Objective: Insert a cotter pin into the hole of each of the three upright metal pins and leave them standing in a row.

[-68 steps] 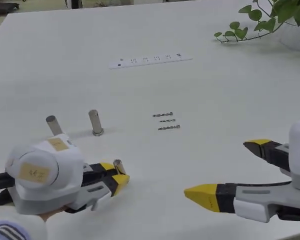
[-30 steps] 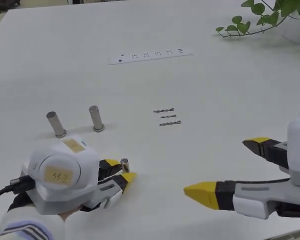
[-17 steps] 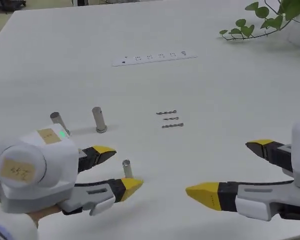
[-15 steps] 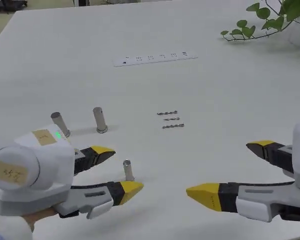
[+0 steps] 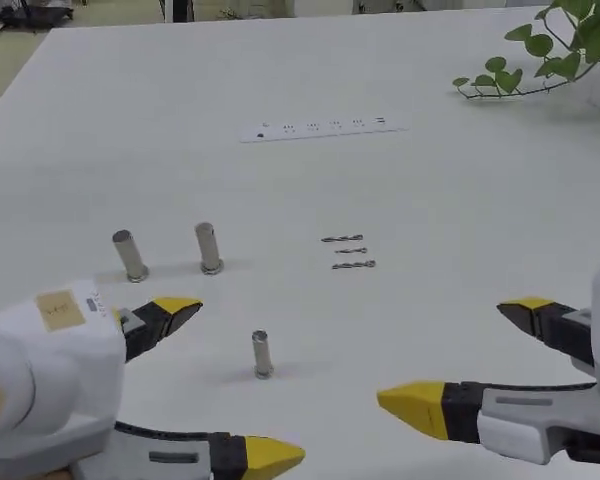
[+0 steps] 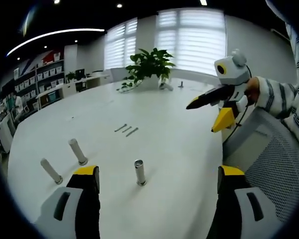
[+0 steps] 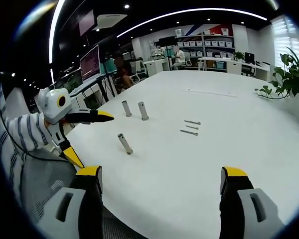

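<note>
Finding: both pairs of my fingers are empty. My left gripper (image 5: 225, 382) is spread wide and has hold of nothing. My right gripper (image 5: 465, 352) is equally wide and empty above the table (image 5: 430, 180).

Location: the nearest metal pin (image 5: 262, 353) stands upright ahead of my left jaws, touching neither. The two other pins (image 5: 209, 247) stand side by side farther off, well apart from it. The cotter pins (image 5: 349, 251) lie flat, stacked close together, near mid-table. None is fitted.

Assessment: the metal pins look rigid, smooth and dense for their size. On narrow bases they should topple easily, so I would grip low on the shank. I cannot make out the cross-hole. The cotter pins look thin, light and springy, awkward to lift off a flat surface. I would pinch one at an end, leaving its legs free.
</note>
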Demonstrator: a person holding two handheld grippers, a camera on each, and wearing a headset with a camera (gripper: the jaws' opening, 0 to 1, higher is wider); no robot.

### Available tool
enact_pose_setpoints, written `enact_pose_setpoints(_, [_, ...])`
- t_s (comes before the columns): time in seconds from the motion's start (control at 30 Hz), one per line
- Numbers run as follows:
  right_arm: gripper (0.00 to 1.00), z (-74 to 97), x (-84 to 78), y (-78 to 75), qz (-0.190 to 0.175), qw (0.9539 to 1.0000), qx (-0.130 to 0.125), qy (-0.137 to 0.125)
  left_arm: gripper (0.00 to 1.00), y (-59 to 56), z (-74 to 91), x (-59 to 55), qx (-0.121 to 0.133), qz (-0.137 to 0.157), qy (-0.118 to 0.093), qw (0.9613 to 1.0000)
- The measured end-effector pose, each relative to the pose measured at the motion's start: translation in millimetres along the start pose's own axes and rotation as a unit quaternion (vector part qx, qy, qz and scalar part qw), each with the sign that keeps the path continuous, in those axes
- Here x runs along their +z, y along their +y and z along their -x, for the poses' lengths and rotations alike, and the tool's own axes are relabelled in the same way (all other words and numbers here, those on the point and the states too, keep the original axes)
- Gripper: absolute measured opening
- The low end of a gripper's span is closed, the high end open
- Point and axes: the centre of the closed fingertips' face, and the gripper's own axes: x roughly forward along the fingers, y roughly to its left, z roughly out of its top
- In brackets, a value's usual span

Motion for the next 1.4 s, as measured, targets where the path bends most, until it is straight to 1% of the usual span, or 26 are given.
enact_pose_setpoints(0.03, [0.98, -0.2, 0.3, -0.1, 0.000, 1.0000, 0.000, 0.000, 0.99, -1.4, 0.7, 0.4, 0.000, 0.009, -0.003, 1.0000])
enact_pose_setpoints(0.13, [0.97, -0.4, 2.5, -0.6, 0.000, 1.0000, 0.001, -0.002, 0.99, -3.5, 2.4, 0.1, 0.004, 0.011, -0.005, 0.9999])
enact_pose_setpoints(0.17, [0.97, -0.3, 3.1, -0.8, 0.001, 1.0000, 0.001, -0.003, 0.99, -3.6, 2.5, -0.5, 0.005, 0.015, -0.004, 0.9999])
enact_pose_setpoints(0.2, [0.97, -0.3, 4.1, -1.5, 0.001, 1.0000, 0.001, -0.003, 0.99, -2.8, 3.1, -2.1, 0.012, 0.025, -0.005, 0.9996])
enact_pose_setpoints(0.3, [0.97, -0.1, 6.3, -3.6, 0.004, 1.0000, 0.000, -0.004, 0.99, -2.1, 4.4, -4.9, 0.019, 0.034, -0.006, 0.9992])
enact_pose_setpoints(0.4, [0.97, 0.8, 8.5, -9.1, 0.004, 1.0000, -0.003, -0.005, 0.99, -0.2, 7.1, -6.2, 0.028, 0.040, -0.010, 0.9988])
enact_pose_setpoints(0.53, [0.97, 2.2, 12.7, -19.3, 0.006, 0.9999, -0.010, -0.005, 0.99, 5.5, 12.7, -9.2, 0.038, 0.052, -0.011, 0.9979])
enact_pose_setpoints(0.73, [0.96, 1.6, 23.1, -29.8, 0.021, 0.9997, -0.013, -0.005, 0.99, 8.4, 19.7, -8.8, 0.047, 0.057, -0.013, 0.9972])
enact_pose_setpoints(0.8, [0.95, 0.1, 26.9, -32.4, 0.023, 0.9997, -0.010, -0.004, 0.99, 7.3, 21.2, -9.4, 0.044, 0.062, -0.014, 0.9970])
enact_pose_setpoints(0.97, [0.94, -5.0, 36.9, -36.3, 0.032, 0.9995, -0.003, -0.007, 0.99, 8.4, 23.7, -16.2, 0.046, 0.073, -0.011, 0.9962])
enact_pose_setpoints(1.07, [0.94, -8.3, 45.4, -37.1, 0.031, 0.9994, 0.005, -0.017, 0.99, 9.7, 26.6, -15.1, 0.050, 0.074, -0.017, 0.9958])
enact_pose_setpoints(1.3, [0.94, -18.0, 54.8, -36.1, 0.041, 0.9988, 0.017, -0.021, 0.99, 13.5, 32.1, -17.0, 0.060, 0.076, -0.013, 0.9952])
enact_pose_setpoints(1.4, [0.94, -22.1, 60.9, -36.6, 0.044, 0.9984, 0.023, -0.027, 0.99, 15.6, 34.7, -17.2, 0.066, 0.078, -0.014, 0.9947])
